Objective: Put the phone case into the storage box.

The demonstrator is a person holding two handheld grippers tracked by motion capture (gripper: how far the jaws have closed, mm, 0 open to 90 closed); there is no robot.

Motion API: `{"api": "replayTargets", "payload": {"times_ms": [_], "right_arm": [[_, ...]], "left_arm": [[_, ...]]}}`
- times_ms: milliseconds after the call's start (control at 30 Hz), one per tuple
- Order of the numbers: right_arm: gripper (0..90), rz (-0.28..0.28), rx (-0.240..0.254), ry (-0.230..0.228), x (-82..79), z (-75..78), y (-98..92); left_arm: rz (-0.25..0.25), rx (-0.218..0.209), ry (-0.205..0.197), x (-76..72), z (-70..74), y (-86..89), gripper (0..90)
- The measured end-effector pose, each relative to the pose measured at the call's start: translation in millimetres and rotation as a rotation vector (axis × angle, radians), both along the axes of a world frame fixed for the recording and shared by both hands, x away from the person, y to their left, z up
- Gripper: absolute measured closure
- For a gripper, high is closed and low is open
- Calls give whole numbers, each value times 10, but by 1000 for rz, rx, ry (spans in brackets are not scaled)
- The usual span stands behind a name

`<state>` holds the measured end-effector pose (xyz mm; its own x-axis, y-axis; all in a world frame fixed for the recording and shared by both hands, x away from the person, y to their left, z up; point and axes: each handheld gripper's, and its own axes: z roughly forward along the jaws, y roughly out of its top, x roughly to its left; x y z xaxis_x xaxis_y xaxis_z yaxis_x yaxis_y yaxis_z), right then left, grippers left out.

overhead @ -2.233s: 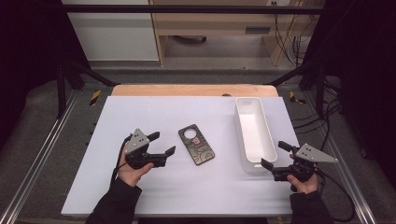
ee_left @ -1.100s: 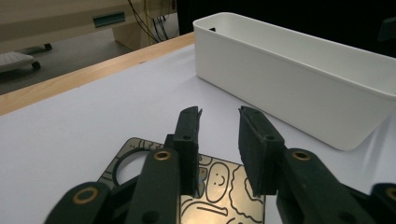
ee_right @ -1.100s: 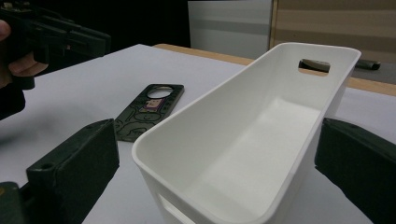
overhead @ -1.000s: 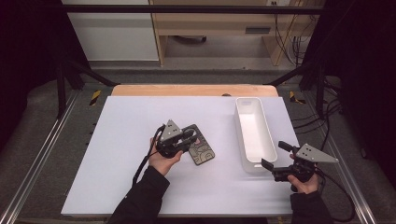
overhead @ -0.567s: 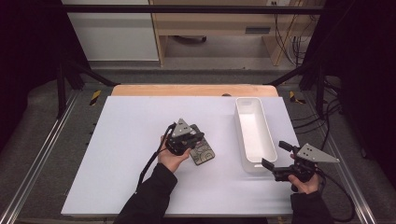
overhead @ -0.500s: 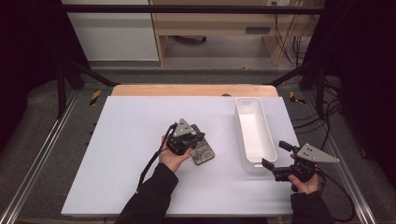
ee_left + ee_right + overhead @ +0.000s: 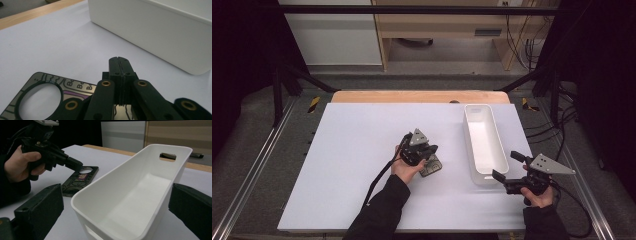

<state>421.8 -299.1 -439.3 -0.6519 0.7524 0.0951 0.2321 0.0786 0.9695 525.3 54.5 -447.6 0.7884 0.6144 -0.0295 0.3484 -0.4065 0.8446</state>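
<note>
Left gripper view looks along the left gripper [image 7: 119,62], whose fingers [image 7: 113,65] have just closed until the pads meet face to face; nothing shows between them. They seem shut on purpose, so the joined tip can press or nudge rather than pinch. Under and to the left of those fingers lies the phone case [image 7: 50,85], dark, printed, flat on the table [image 7: 62,45], its round camera opening just left of the tip. Beyond the fingers, to the right, stands the white bin [image 7: 160,32], near the case but apart from it, its wall blocking any push that way. At the right, the right gripper [image 7: 507,170] rests at the bin's near end, fingers [image 7: 37,207] spread wide to either side of it, holding nothing.
</note>
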Motion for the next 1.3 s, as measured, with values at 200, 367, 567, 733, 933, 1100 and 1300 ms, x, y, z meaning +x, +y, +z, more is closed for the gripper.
{"api": "replayTargets", "payload": {"times_ms": [200, 367, 567, 733, 933, 1100, 1300], "right_arm": [[3, 1, 1, -1, -2, 3, -1], [3, 1, 1, -1, -3, 3, 0], [3, 2, 1, -1, -2, 3, 2], [3, 2, 3, -1, -2, 3, 2], [3, 3, -1, -1, 0, 1, 4], [3, 3, 0, -1, -2, 3, 2], [3, 4, -2, -1, -5, 4, 2]], "left_arm": [[-2, 35, 28, 44, -82, -105, 891], [-3, 66, 53, 83, -167, -157, 891], [-9, 98, 71, 101, -227, -204, 891], [-14, 124, 79, 116, -267, -243, 891], [-20, 146, 88, 130, -316, -285, 891], [-24, 162, 84, 128, -316, -303, 891], [-25, 189, 81, 121, -304, -324, 891]]}}
